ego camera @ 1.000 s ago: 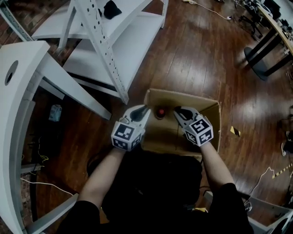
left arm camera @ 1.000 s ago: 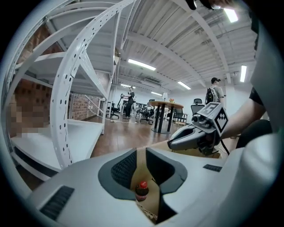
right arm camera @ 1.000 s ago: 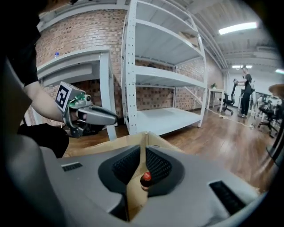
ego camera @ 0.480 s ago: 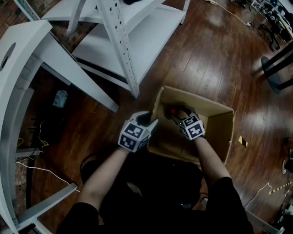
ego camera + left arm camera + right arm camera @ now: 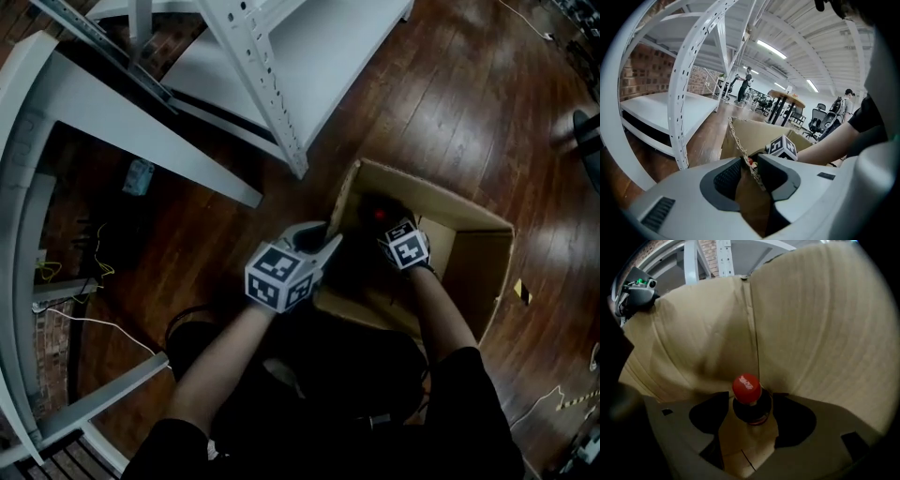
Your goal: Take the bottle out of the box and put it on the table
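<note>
Both hands sit lower than a second ago; right gripper (image 5: 751, 403) has gone from above the rim to deep inside the open brown cardboard box (image 5: 424, 188), its jaws having just been opening; left gripper (image 5: 749, 165) has dropped onto the box's left wall, its jaws having just been closing.

Item, left fingers: pinching the corrugated wall edge, as best I can judge; box steadied.

Item, right fingers: spread, one on each side of the neck, not yet pressing.

Item, dark upright bottle with round red cap (image 5: 747, 389): still in the box, against the corner seam; long axis vertical, cap uppermost; directly between my right fingers, well clear of the left; the right hand is plainly the nearer, and a squeeze at the neck looks due next.
</note>
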Tool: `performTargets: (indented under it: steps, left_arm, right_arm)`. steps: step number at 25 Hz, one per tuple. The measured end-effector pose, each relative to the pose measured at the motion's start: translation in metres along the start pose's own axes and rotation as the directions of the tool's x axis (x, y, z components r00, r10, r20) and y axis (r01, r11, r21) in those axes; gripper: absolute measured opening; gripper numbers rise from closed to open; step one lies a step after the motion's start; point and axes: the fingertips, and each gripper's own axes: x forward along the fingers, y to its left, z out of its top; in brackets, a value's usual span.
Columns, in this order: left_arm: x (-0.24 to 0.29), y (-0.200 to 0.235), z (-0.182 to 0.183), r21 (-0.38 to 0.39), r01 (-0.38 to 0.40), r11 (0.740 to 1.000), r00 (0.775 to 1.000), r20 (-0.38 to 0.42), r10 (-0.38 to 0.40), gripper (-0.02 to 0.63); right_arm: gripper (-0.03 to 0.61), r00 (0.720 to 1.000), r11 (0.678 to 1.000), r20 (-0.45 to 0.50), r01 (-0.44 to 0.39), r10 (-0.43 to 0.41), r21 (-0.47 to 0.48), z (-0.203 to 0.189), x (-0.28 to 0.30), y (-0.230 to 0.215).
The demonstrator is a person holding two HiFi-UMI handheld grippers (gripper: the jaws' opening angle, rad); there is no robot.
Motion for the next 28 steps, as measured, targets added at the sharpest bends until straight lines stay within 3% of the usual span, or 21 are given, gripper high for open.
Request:
performTargets:
  steps: [9,12,22,28]
  left_arm:
    - [-0.002,0.001,-0.003,-0.011,-0.014,1.0,1.0,-0.009,0.014,0.103]
    - [-0.002,0.0,-0.003,-0.014,-0.014,1.0,1.0,-0.012,0.014,0.101]
    - [-0.002,0.002,-0.003,-0.018,-0.016,1.0,1.0,-0.012,0.016,0.101]
    - [0.0,0.001,-0.005,0.005,-0.02,1.0,0.999,-0.035,0.02,0.101]
  right_arm:
    - [0.325,1.0,0.999,0.012,-0.028,0.028,0.014,-0.002,0.03,0.007]
    - [0.376,1.0,1.0,-0.022,-0.016,0.017,0.022,-0.015,0.041,0.005]
    - [0.347,0.996,0.996,-0.029,-0.077,0.079,0.039,-0.003,0.044,0.015]
    - [0.34,0.997,0.991,-0.001,-0.076,0.077,0.112,0.001,0.02,0.009]
